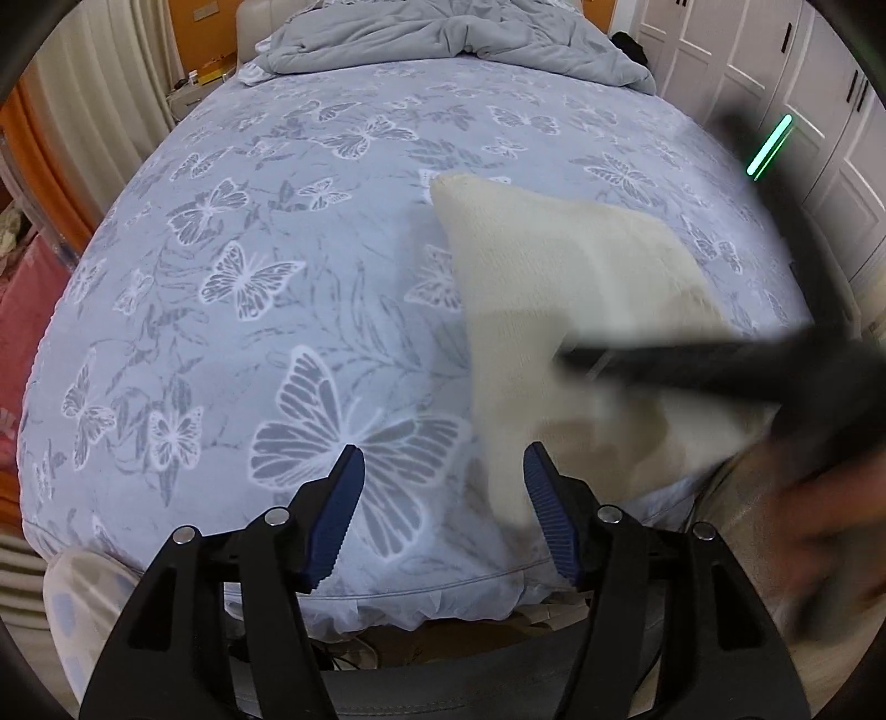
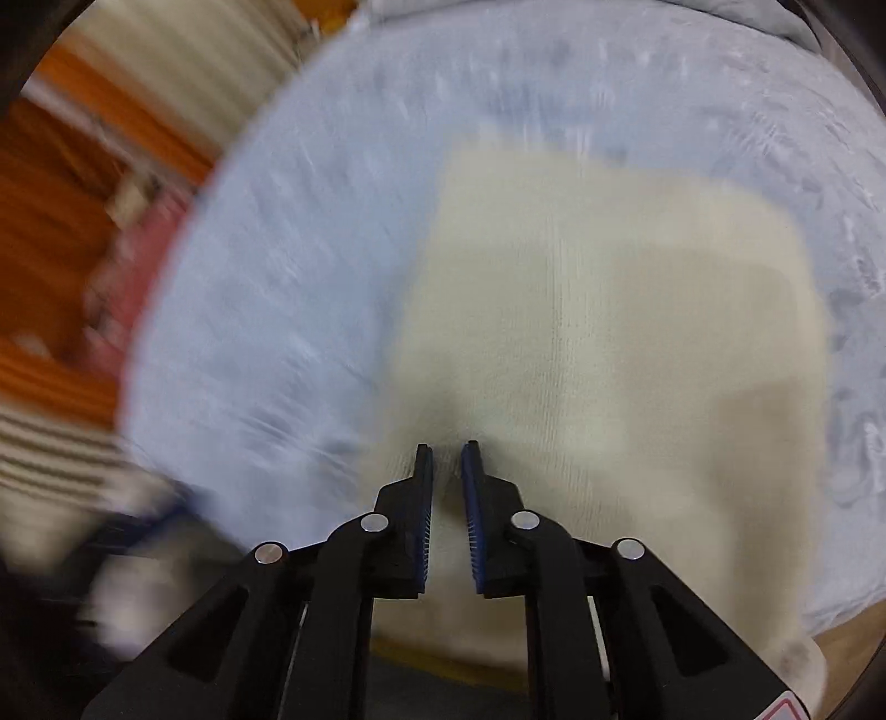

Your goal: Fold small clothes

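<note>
A cream knitted garment (image 1: pixel 565 288) lies on the blue butterfly-print bed (image 1: pixel 249 277), right of centre near the front edge. My left gripper (image 1: pixel 443 471) is open and empty, above the bed's front edge just left of the garment. The right gripper appears in the left wrist view as a blurred black shape (image 1: pixel 692 365) over the garment. In the right wrist view my right gripper (image 2: pixel 447 454) has its jaws nearly together with cream garment (image 2: pixel 609 310) fabric between them, at the garment's near edge. That view is motion-blurred.
A rumpled grey duvet (image 1: pixel 454 39) lies at the bed's far end. White wardrobe doors (image 1: pixel 775 66) stand on the right. Orange wall and curtains (image 1: pixel 88 111) are on the left. A pink item (image 1: pixel 22 310) sits beside the bed's left side.
</note>
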{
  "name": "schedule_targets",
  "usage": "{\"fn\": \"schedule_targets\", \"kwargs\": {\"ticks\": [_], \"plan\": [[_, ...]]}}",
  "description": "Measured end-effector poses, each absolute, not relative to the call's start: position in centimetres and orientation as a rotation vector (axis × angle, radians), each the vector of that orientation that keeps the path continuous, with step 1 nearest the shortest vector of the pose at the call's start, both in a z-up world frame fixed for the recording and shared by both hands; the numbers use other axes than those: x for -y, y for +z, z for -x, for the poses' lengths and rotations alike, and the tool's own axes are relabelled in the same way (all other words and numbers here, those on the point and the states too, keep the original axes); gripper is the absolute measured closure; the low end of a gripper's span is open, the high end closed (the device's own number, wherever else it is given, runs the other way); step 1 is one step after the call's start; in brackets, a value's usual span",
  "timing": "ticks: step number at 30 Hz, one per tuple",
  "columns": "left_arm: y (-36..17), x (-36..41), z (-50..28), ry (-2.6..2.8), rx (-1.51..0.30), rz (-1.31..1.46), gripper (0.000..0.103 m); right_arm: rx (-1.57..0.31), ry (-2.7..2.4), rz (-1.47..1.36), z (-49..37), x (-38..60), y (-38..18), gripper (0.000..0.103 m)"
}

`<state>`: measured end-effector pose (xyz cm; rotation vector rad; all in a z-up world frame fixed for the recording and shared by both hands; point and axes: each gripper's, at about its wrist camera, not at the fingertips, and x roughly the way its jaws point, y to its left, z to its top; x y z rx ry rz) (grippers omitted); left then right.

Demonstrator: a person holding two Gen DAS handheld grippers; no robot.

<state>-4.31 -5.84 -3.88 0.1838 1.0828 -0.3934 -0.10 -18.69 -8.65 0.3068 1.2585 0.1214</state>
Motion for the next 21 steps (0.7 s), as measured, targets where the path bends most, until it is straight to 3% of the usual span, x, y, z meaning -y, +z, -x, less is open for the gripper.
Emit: {"fn": "schedule_targets", "kwargs": {"ticks": [4,8,10,12,14,17,21], "plan": [[-3.3,5.1,4.3,-0.378,-1.071,-0.186,0.045,-1.196,0.117,-0.502,0.6,21.2,-5.1,0.096],[-3.4,4.7,3.9,-0.374,-1.074,-0.157,0.039,-1.062,-0.044,-0.463,2.6,26.7,-1.0,0.096],[-3.5,5.4,3.7,-0.383,-1.082,-0.158,0.039,-1.131,-0.14,-0.462,2.8,29.4,-3.6,0.098],[-3.3,6.3,3.8,-0.408,-1.079,-0.16,0.039,-1.29,-0.229,-0.408,3.2,31.8,-9.7,0.1],[-3.0,7.5,3.8,-0.434,-1.071,-0.18,0.039,-1.216,-0.185,-0.519,4.8,33.4,-10.2,0.099],[-2.9,9.5,3.6,-0.459,-1.066,-0.216,0.032,-1.172,-0.201,-0.59,6.2,34.7,-6.7,0.085],[-3.3,11.6,2.4,-0.476,-1.089,-0.195,0.023,-1.089,-0.184,-0.607,8.5,35.4,-4.0,0.082]]}}
